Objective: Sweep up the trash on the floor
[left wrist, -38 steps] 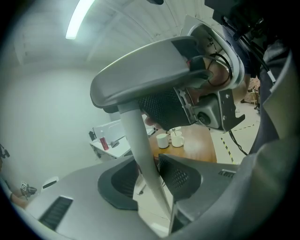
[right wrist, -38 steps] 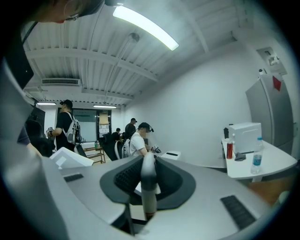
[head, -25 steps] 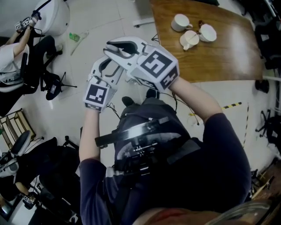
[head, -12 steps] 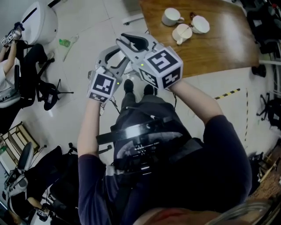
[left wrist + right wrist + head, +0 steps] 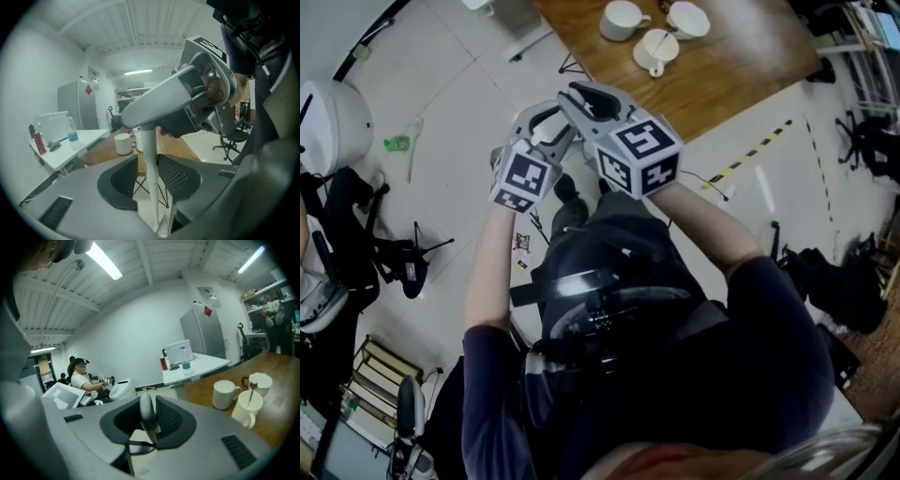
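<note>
1. Trash (image 5: 397, 143) lies on the floor (image 5: 459, 84) at the upper left of the head view. It is a green scrap just beside a clear wrapper (image 5: 413, 141), well apart from both grippers. We see the left gripper (image 5: 542, 120) and right gripper (image 5: 592, 97) close together at upper centre, near the wooden counter (image 5: 741, 66).
2. In the left gripper view, a white handle (image 5: 151, 197) stands upright between the jaws, which have just been closing. A sliver of gap shows beside it, so we read no clamp.
3. In the right gripper view, the jaws are partly closed, clamped on the handle's grey tip (image 5: 146, 411).
</note>
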`<action>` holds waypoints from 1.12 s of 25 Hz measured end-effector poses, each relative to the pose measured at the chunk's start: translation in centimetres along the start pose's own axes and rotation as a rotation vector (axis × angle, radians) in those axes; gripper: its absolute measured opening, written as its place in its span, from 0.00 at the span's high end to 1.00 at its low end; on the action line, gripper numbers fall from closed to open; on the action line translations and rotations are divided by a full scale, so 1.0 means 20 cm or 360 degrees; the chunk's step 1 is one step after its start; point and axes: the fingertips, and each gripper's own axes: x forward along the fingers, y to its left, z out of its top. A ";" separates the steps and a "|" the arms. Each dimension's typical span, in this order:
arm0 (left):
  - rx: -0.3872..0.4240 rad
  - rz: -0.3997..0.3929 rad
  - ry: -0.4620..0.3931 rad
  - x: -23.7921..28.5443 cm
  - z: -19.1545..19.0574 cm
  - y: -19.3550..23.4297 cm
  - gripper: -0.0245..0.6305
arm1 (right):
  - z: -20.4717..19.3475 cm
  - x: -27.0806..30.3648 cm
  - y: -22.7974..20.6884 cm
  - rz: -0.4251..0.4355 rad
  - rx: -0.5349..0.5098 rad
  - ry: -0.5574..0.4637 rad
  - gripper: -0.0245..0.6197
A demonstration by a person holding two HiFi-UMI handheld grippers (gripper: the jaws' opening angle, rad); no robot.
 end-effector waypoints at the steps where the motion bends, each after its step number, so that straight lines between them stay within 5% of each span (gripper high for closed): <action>1: 0.0013 -0.0046 0.0022 0.03 -0.03 0.00 0.77 | -0.03 0.01 -0.04 -0.0049 0.0038 0.0001 0.81; 6: 0.0054 -0.0212 0.0087 0.18 -0.12 -0.02 0.77 | -0.16 0.03 -0.21 -0.0244 0.0165 0.0012 0.81; 9: -0.0035 -0.0268 0.0031 0.25 -0.13 0.00 0.77 | -0.16 0.04 -0.29 -0.0331 0.0201 -0.0033 0.81; 13: -0.0118 -0.0271 -0.0032 0.33 -0.12 0.05 0.76 | -0.13 0.05 -0.39 -0.0459 0.0206 -0.0103 0.81; 20: -0.0077 -0.0318 -0.0044 0.42 -0.09 0.08 0.77 | -0.11 -0.02 -0.58 -0.0663 0.0153 -0.0186 0.81; 28: 0.0006 -0.0445 -0.0024 0.50 -0.08 -0.07 0.76 | -0.13 -0.10 -0.66 -0.0726 0.0061 -0.0172 0.80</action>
